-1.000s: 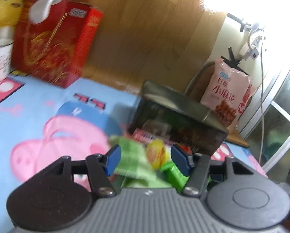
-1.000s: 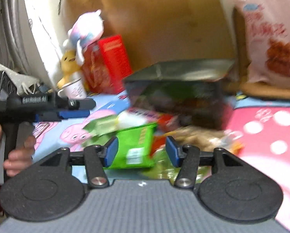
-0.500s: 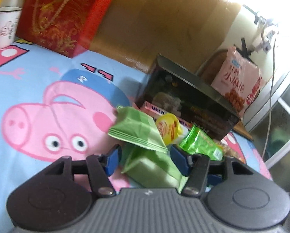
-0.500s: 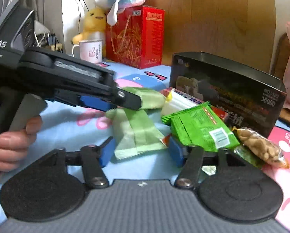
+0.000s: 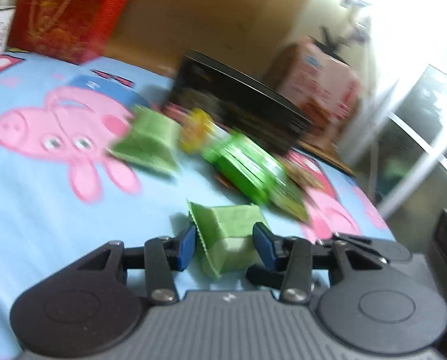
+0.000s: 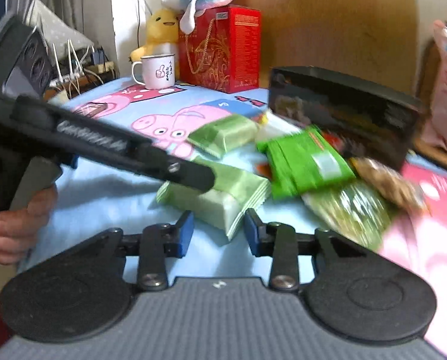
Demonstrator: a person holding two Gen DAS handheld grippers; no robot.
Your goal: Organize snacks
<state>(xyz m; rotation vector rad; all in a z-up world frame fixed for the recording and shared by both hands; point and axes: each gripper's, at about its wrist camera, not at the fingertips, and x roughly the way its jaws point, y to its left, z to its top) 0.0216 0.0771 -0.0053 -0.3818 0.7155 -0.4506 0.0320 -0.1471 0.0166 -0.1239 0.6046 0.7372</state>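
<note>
2 grippers meet at 1 pale green packet (image 5: 229, 240), bottom centre of frame. Left gripper (image 5: 224, 244): jaws just narrowed, clamping packet. Right gripper (image 6: 219, 231): jaws just narrowed, flanking packet's corner; contact indeterminate. Dark box (image 6: 343, 111) upper right.

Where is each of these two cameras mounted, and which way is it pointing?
Left wrist: rides on the left gripper, looking forward and down along its blue-padded fingers, which are closing around a pale green snack packet.
Right wrist: rides on the right gripper, facing the snack pile; the person's hand holding the left gripper shows at left.
Shared: the same packet, the dark tin box, and the red gift box.
</note>
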